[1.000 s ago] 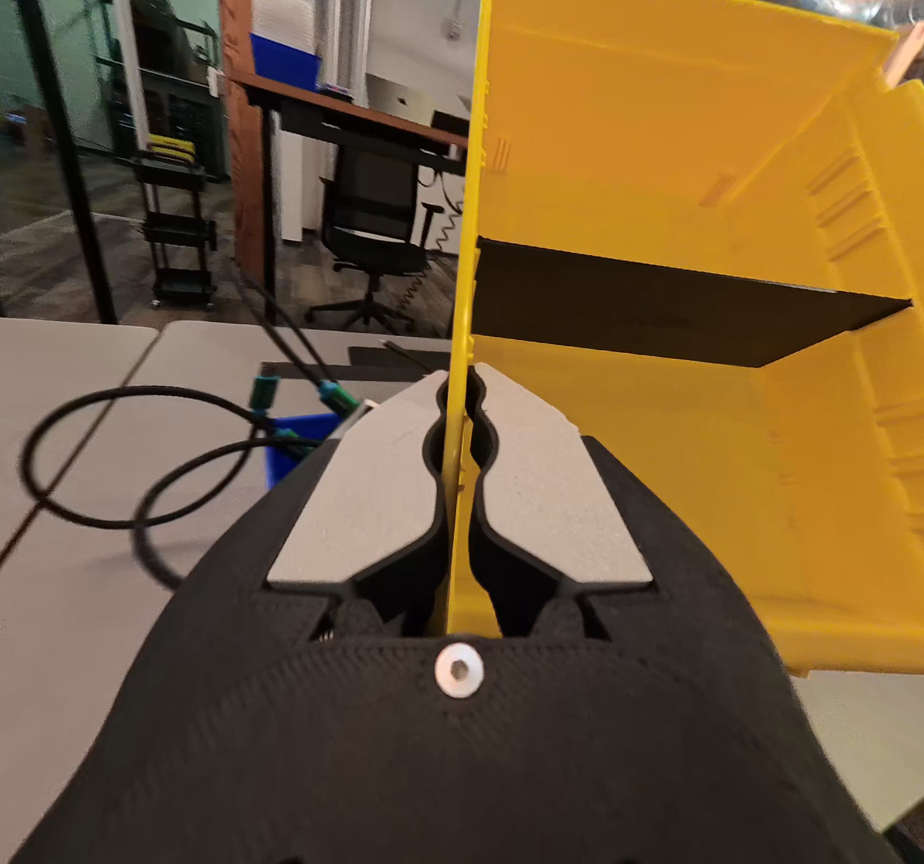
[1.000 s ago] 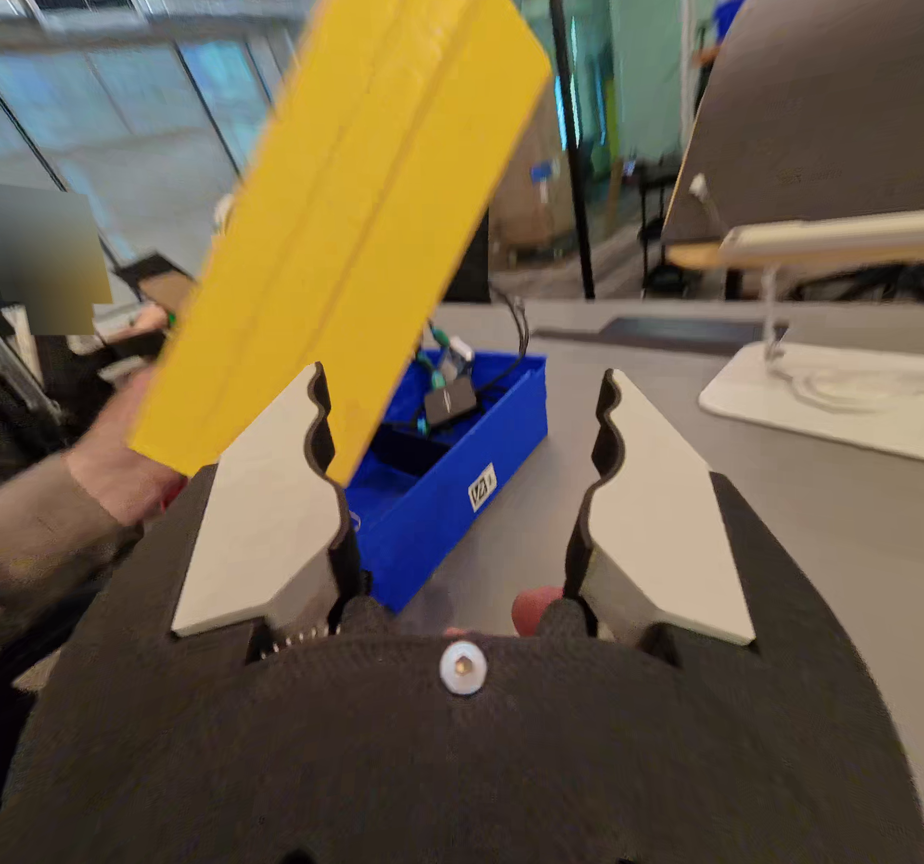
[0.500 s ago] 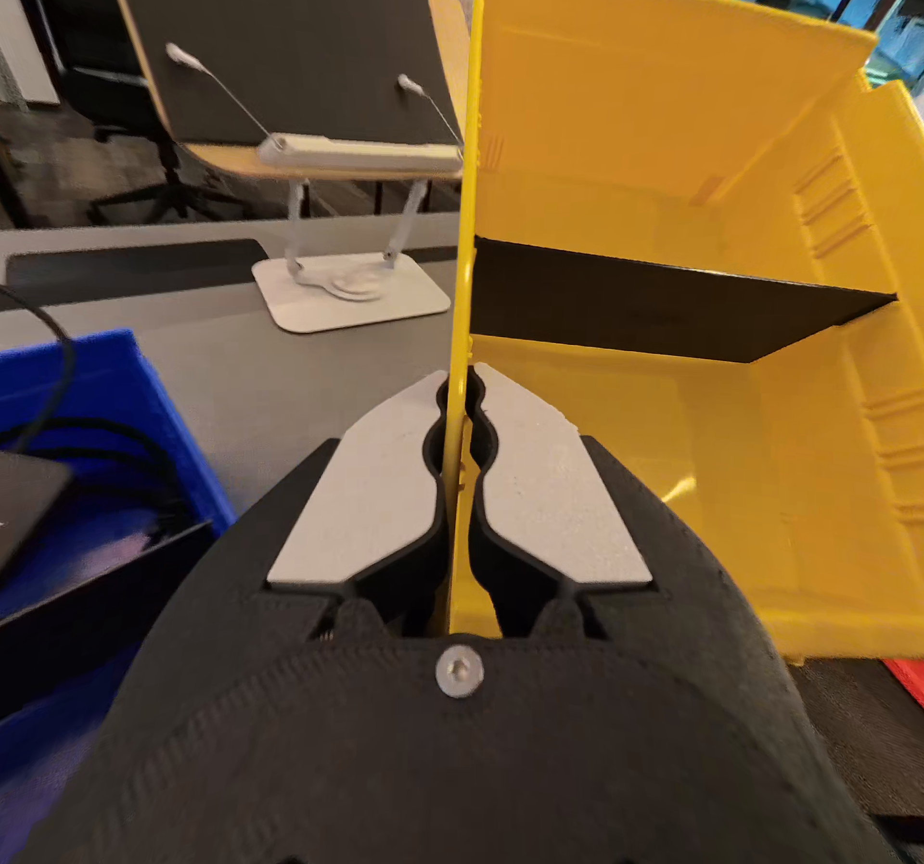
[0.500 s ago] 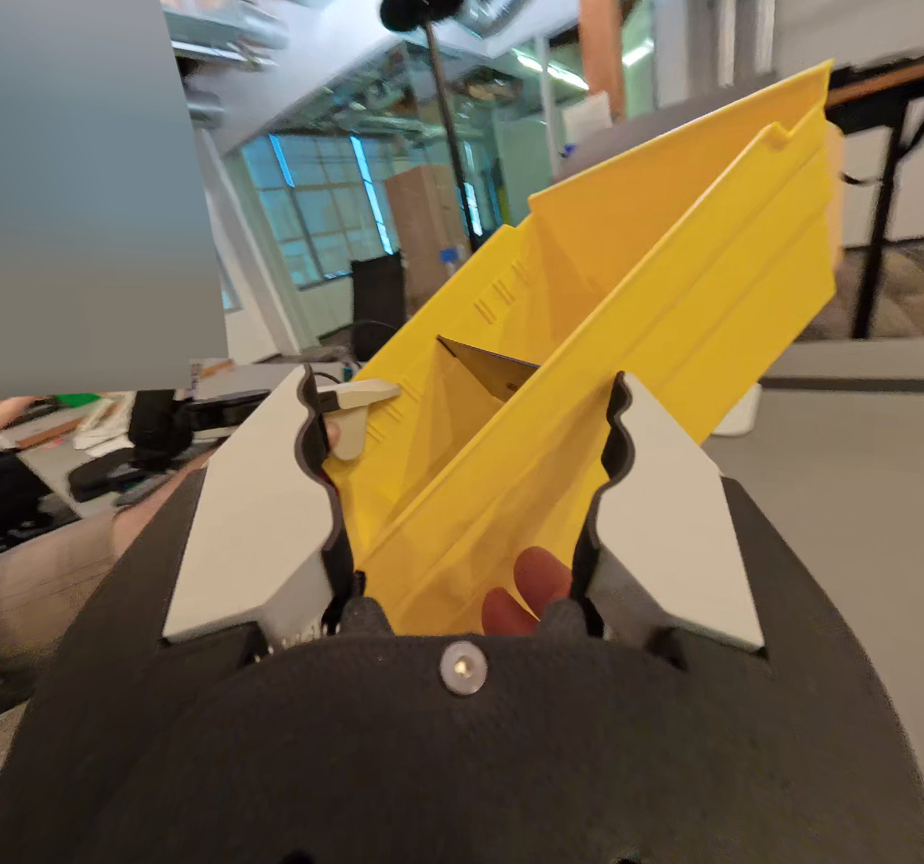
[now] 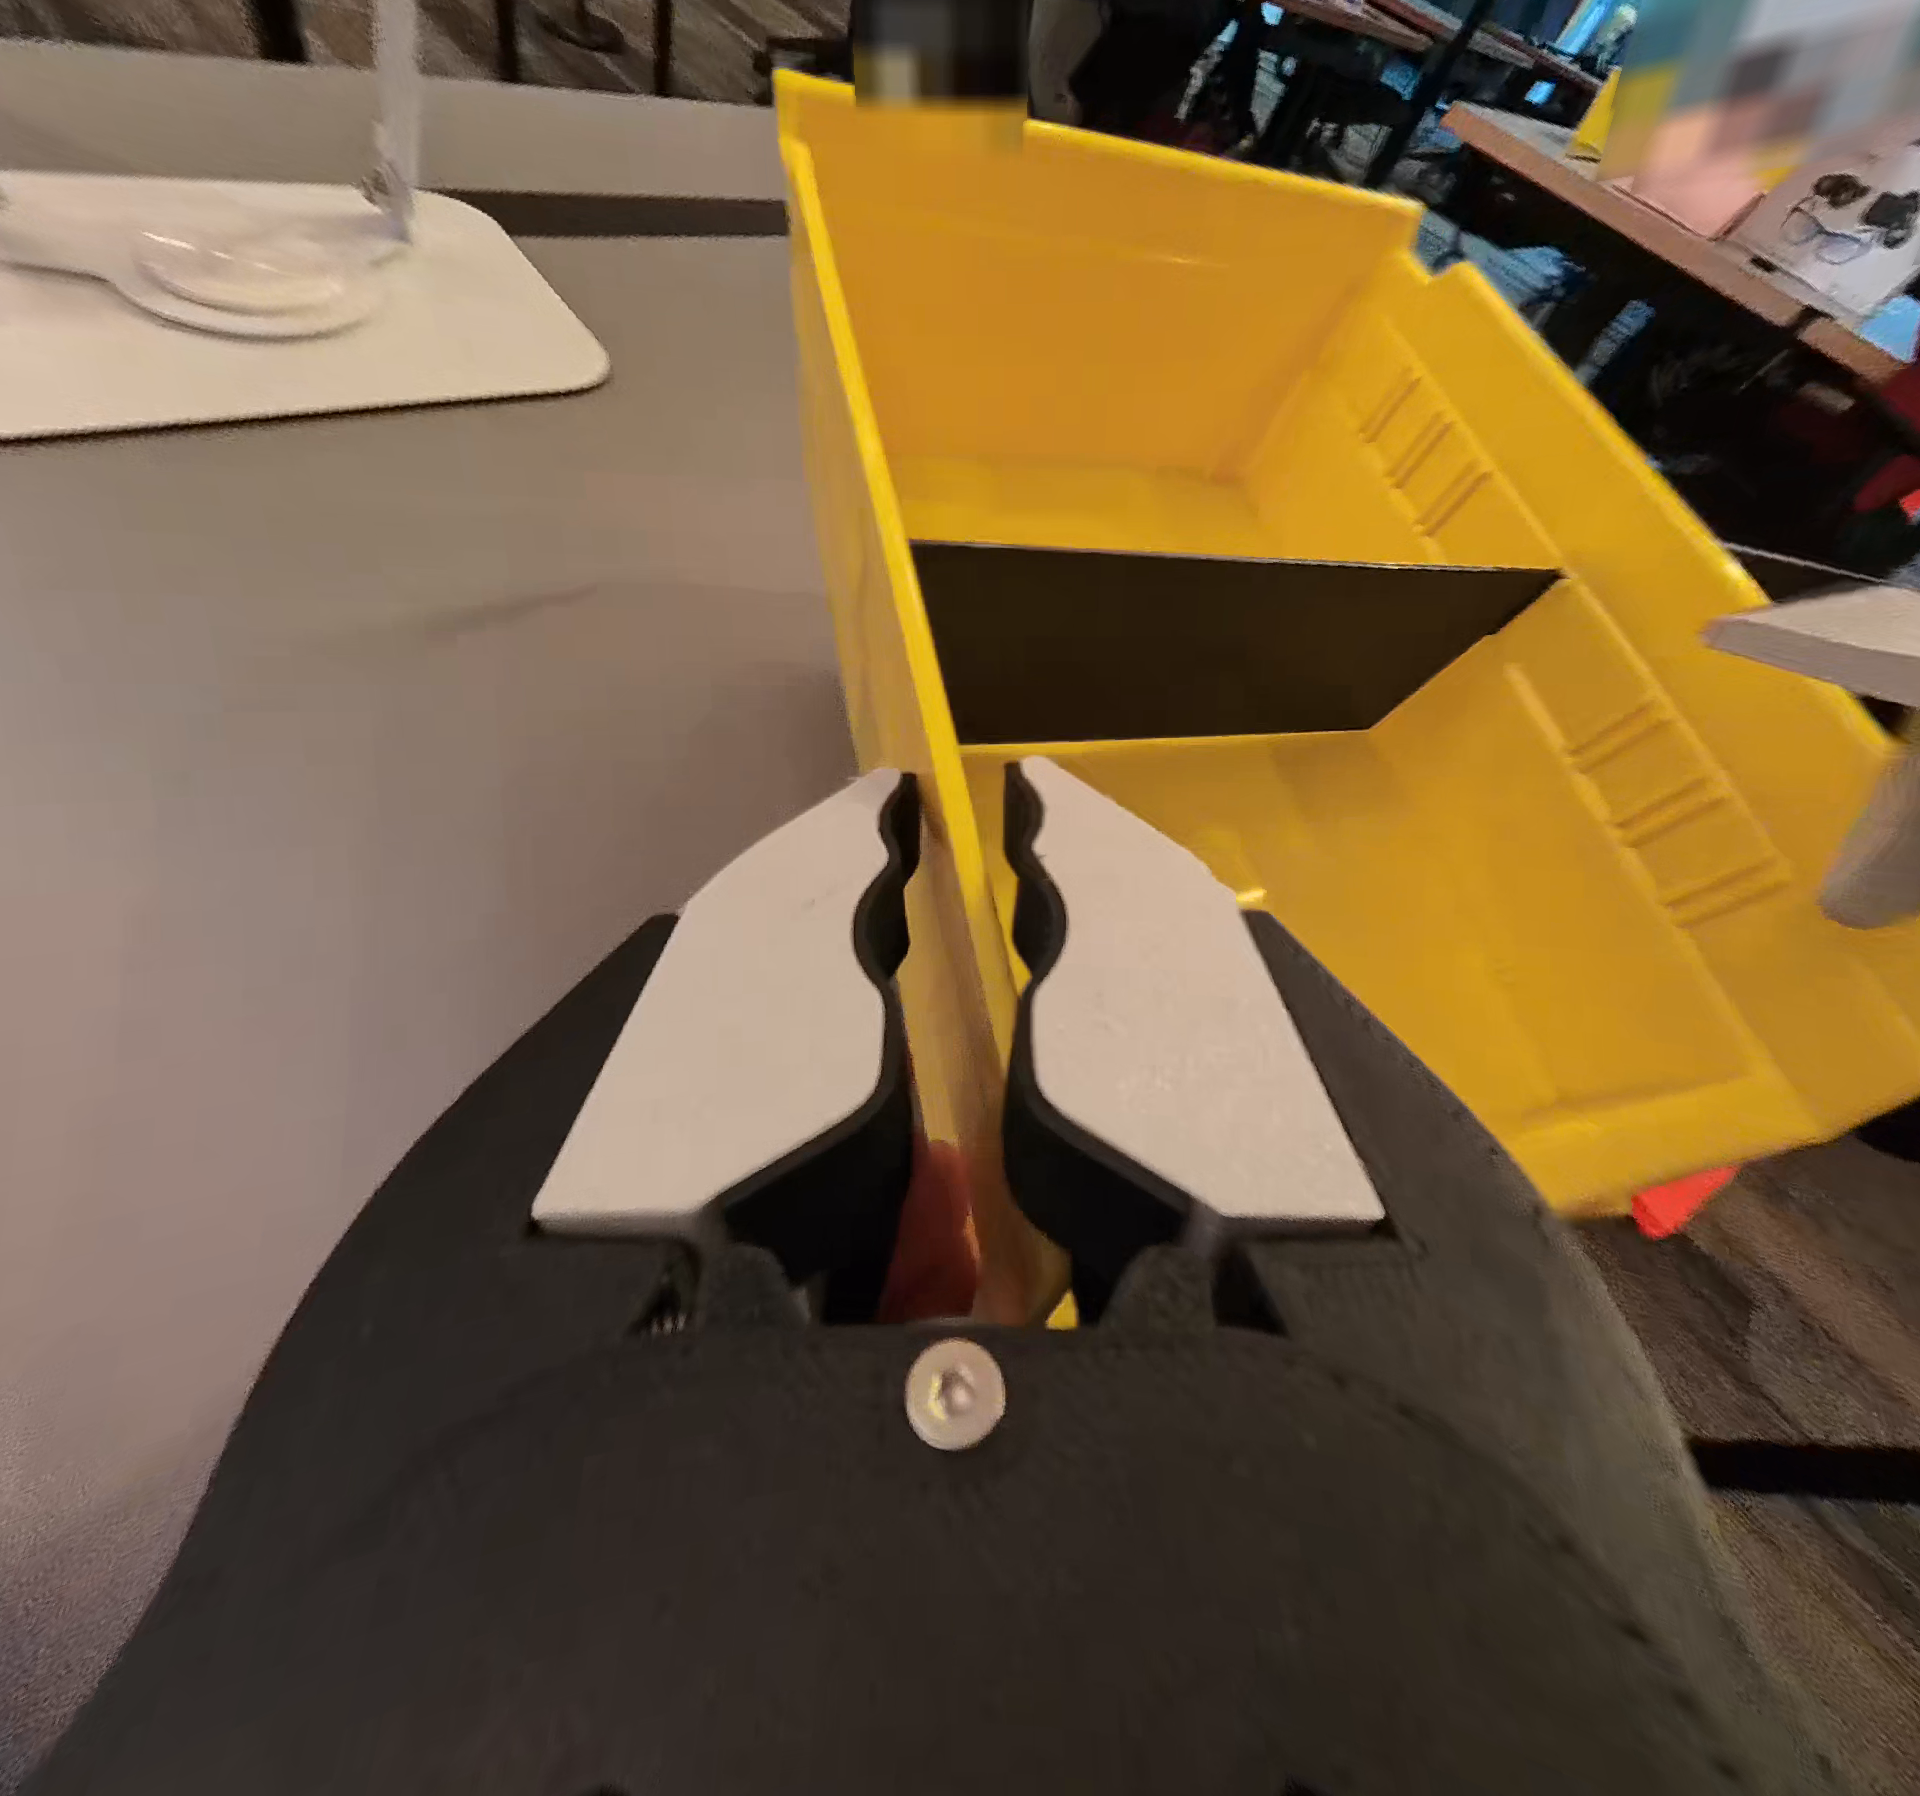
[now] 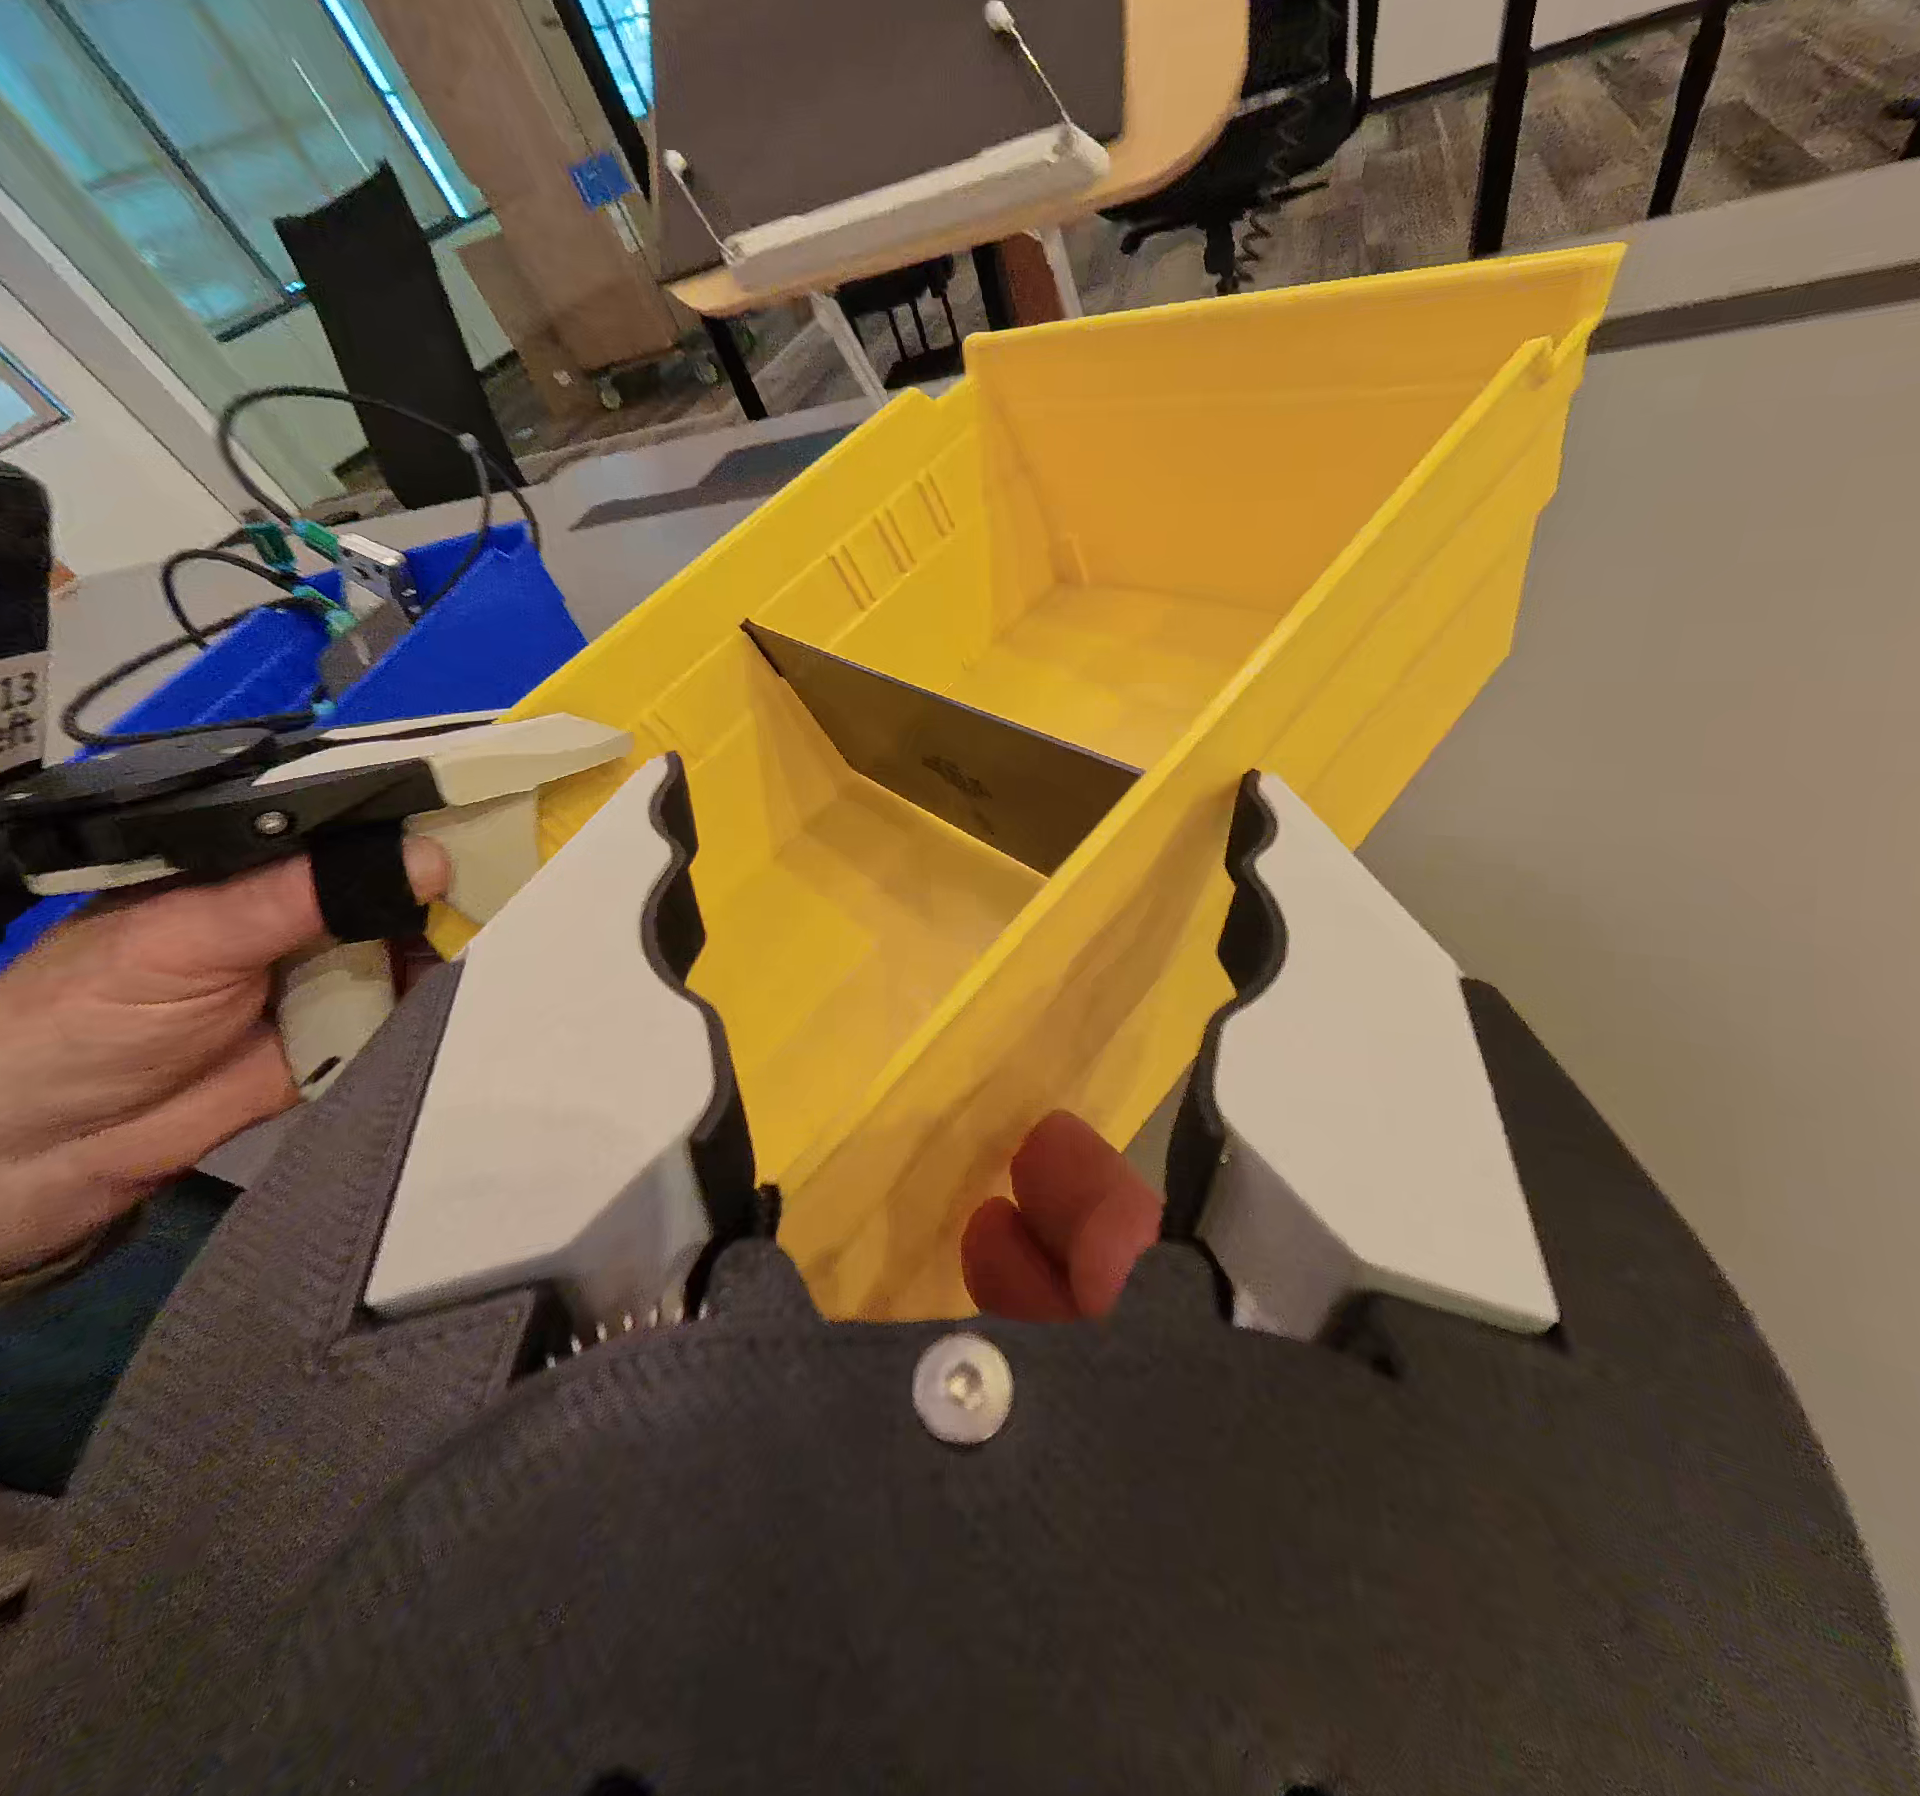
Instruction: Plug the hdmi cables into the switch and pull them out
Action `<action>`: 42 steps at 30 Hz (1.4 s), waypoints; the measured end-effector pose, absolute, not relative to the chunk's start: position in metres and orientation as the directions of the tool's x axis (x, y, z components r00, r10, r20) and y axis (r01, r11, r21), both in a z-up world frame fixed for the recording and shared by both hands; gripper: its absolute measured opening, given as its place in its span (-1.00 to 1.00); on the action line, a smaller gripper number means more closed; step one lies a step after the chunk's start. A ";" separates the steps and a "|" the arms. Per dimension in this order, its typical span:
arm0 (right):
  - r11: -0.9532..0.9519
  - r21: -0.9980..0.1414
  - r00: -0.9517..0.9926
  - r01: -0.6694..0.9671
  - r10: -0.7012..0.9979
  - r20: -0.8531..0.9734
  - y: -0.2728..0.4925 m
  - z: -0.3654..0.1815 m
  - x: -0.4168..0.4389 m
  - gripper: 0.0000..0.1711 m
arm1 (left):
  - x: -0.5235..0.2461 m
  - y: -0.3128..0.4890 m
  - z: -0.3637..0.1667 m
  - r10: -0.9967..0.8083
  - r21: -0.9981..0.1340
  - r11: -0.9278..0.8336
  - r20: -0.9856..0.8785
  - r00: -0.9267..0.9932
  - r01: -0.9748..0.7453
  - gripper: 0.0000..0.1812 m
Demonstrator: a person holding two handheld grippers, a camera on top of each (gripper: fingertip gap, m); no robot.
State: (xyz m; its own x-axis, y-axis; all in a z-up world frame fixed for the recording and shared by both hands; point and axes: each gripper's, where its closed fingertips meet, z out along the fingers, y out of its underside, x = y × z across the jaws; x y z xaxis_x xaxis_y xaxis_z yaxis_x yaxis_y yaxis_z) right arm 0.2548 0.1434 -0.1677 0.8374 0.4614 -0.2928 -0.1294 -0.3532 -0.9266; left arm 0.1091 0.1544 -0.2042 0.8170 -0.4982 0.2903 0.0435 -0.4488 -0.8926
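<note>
Left wrist view shows your left gripper (image 5: 961,801) clamped on the yellow bin (image 5: 1351,915)'s side wall. Keep that pinch firm and the bin level while you move it. Right wrist view alone shows, left of the bin, the cables (image 6: 197,593) and switch (image 6: 376,570) in the blue bin (image 6: 468,624); your right gripper (image 6: 961,796) gapes wide, grasping nothing.

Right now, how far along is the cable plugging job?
Done: nothing visibly. In hand: the left gripper clamps a wall of the yellow bin; the right gripper, fingers open, straddles another wall. Left: the cables and switch, lying in the blue bin, untouched.
</note>
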 end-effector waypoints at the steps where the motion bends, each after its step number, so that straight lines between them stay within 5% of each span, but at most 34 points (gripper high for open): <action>1: -0.368 -0.922 0.843 -0.117 0.454 -0.288 0.146 -0.175 0.260 0.19 | 0.117 0.151 -0.206 -0.518 -0.891 -0.453 0.302 0.800 0.043 -0.78; 9: -0.369 -0.924 0.917 0.101 0.394 -0.057 0.166 -0.215 0.296 0.07 | 0.159 0.127 -0.219 -0.590 -0.866 -0.496 0.388 0.707 0.062 -0.44; 16: -0.351 -0.876 0.921 0.331 0.324 0.218 0.182 -0.225 0.337 -0.40 | 0.170 0.104 -0.208 -0.674 -0.815 -0.570 0.537 0.508 0.105 -0.47; 25: -0.368 -0.820 0.885 0.438 0.334 0.323 0.189 -0.228 0.354 -0.55 | 0.082 0.084 -0.145 -0.718 -0.947 -0.316 0.280 0.637 0.059 -0.52; 32: -0.378 -0.791 0.860 0.482 0.376 0.344 0.199 -0.231 0.372 -0.53 | -0.097 0.083 -0.114 -0.342 -0.970 -0.221 -0.020 0.940 -0.101 -0.38; 37: -0.422 -0.770 0.862 0.479 0.391 0.322 0.208 -0.236 0.384 -0.51 | -0.223 0.067 -0.132 -0.017 -0.904 -0.335 -0.276 0.961 -0.265 -0.23; 42: -0.459 -0.734 0.857 0.500 0.388 0.340 0.215 -0.242 0.397 -0.42 | -0.288 0.054 -0.164 0.110 -0.854 -0.479 -0.286 0.952 -0.201 -0.09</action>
State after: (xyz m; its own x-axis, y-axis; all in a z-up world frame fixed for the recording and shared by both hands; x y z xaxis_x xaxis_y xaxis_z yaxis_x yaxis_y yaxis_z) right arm 0.3972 0.2148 -0.2416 0.8565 0.3878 0.3404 0.4998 -0.4593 -0.7343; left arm -0.2885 0.0540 -0.1636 0.9519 0.1103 -0.2860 -0.2011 -0.4795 -0.8542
